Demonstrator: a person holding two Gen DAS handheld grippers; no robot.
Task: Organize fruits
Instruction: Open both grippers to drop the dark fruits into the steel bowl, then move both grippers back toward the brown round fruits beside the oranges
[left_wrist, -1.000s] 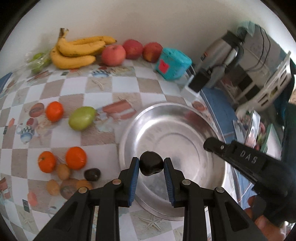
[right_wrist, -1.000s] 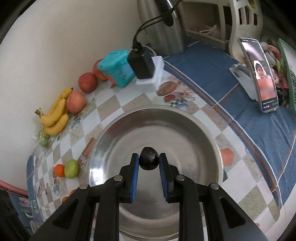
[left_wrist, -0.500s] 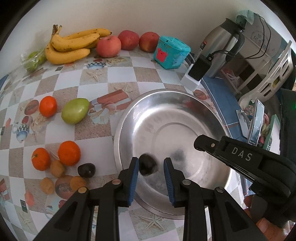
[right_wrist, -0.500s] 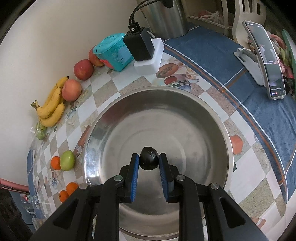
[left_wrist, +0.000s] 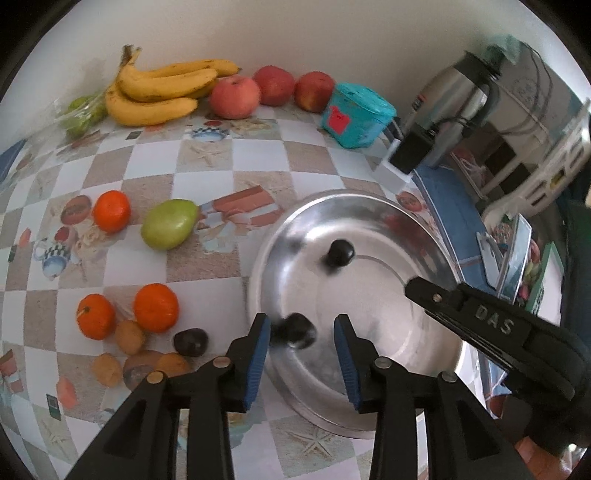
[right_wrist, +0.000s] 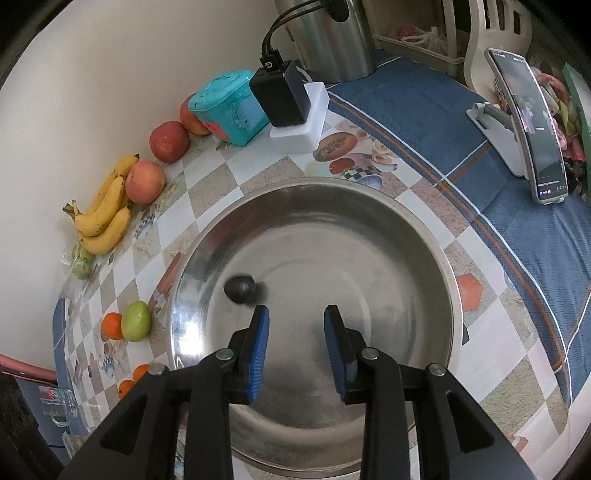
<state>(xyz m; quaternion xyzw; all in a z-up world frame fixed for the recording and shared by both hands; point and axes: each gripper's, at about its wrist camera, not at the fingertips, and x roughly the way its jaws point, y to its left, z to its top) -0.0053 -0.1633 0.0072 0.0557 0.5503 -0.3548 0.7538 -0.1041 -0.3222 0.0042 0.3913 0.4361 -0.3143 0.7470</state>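
Note:
A wide steel bowl (left_wrist: 384, 221) (right_wrist: 369, 236) lies under both grippers. My left gripper (left_wrist: 301, 334) hangs over its near left side with its jaws opening. A blurred dark plum (left_wrist: 295, 331) lies loose in the bowl between the pads, close to the left one. A second dark plum (left_wrist: 341, 253) (right_wrist: 240, 288) sits farther in. My right gripper (right_wrist: 297, 321) (left_wrist: 480, 321) is over the bowl's middle, its jaws opening with nothing between them. A third dark plum (left_wrist: 190, 341) rests on the table beside some oranges (left_wrist: 155, 306).
Bananas (left_wrist: 162, 92), three apples (left_wrist: 234, 96) and a teal box (left_wrist: 356, 114) line the wall. A green fruit (left_wrist: 168, 229) and small brown fruits (left_wrist: 127, 336) lie left of the bowl. A kettle (left_wrist: 454, 96), a plugged adapter (right_wrist: 284, 96) and a phone on a stand (right_wrist: 532, 125) stand to the right.
Both grippers let go of their dark plums, which dropped into the bowl. The right one's plum rolled to the left. Both pairs of jaws stand wider than before.

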